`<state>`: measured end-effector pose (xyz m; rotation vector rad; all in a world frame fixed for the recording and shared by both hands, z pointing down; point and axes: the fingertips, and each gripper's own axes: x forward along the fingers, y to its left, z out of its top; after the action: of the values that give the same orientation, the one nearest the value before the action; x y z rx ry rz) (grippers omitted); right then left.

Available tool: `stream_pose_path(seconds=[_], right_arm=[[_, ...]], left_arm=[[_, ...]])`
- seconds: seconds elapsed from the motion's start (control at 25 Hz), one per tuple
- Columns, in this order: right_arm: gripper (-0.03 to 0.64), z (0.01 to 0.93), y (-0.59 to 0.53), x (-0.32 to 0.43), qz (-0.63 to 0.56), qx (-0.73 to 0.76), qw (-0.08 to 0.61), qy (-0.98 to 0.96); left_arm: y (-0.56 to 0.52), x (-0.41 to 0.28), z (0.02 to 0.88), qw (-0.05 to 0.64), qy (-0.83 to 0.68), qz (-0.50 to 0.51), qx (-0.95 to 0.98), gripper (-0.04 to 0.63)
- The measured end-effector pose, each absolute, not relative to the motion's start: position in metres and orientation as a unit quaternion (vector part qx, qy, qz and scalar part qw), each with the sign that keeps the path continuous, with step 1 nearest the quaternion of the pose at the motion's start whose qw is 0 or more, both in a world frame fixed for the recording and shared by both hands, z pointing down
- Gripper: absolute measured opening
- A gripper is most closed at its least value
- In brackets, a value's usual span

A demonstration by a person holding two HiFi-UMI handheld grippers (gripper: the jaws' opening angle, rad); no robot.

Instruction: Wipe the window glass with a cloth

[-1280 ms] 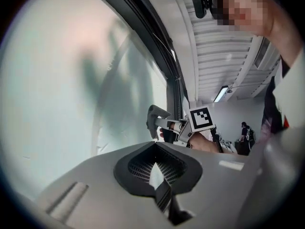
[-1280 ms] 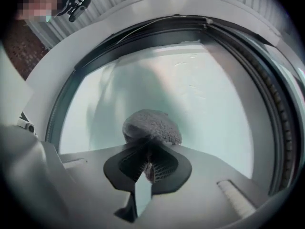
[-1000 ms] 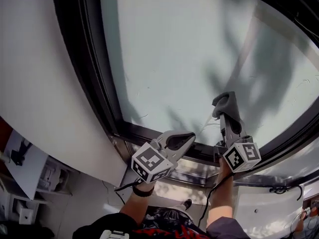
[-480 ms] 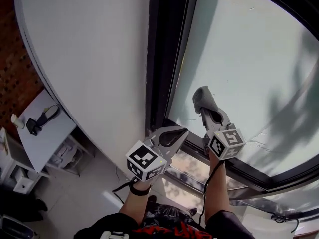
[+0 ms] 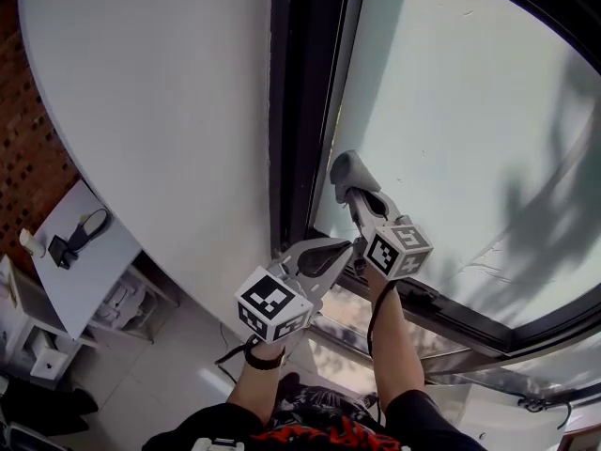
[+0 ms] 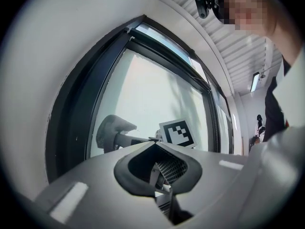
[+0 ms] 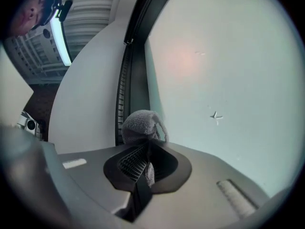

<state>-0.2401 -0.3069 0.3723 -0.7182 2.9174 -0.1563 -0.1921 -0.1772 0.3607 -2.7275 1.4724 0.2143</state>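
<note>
The window glass [image 5: 460, 111] fills the right of the head view, bounded on its left by a black frame [image 5: 300, 111]. A grey cloth [image 5: 348, 174] is bunched against the glass close to that frame's lower left corner, and my right gripper [image 5: 356, 195] is shut on it. In the right gripper view the cloth [image 7: 140, 125] bulges out past the closed jaws of the right gripper [image 7: 147, 144], with glass [image 7: 228, 70] beyond. My left gripper [image 5: 331, 251] hangs just below and left of it, shut and empty, off the glass. The left gripper view shows the cloth [image 6: 112, 130] ahead of the left gripper [image 6: 153, 140].
A white wall [image 5: 160, 111] runs left of the frame. Far below at the left stand a white table [image 5: 70, 261] with a black object [image 5: 68, 240] and a brick wall [image 5: 28, 158]. The lower frame rail [image 5: 451, 313] crosses under the glass.
My right gripper has slid the cloth leftward across the glass, up to the frame's edge. The head view has swung left; the left gripper has stayed low.
</note>
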Motion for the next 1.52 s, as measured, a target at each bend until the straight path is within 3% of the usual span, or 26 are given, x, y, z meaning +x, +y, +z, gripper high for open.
stream_pose_path(seconds=[0.4, 0.64, 0.88, 1.52], right_arm=[[0.015, 0.367, -0.330, -0.180, -0.065, -0.266, 0.082, 0.958], [0.015, 0.363, -0.334, -0.071, -0.034, -0.315, 0.095, 0.944], [0.015, 0.356, -0.327, -0.024, -0.039, -0.352, 0.114, 0.928], [0.015, 0.362, -0.313, 0.231, -0.034, -0.538, 0.154, 0.828]], left_arm=[[-0.198, -0.143, 0.358, 0.003, 0.439, 0.064, -0.896, 0.002], [-0.203, -0.034, 0.349, 0.020, 0.378, 0.043, -0.925, 0.002], [-0.208, -0.015, 0.346, 0.012, 0.340, 0.049, -0.939, 0.002], [-0.212, 0.180, 0.363, -0.005, 0.177, 0.031, -0.984, 0.002]])
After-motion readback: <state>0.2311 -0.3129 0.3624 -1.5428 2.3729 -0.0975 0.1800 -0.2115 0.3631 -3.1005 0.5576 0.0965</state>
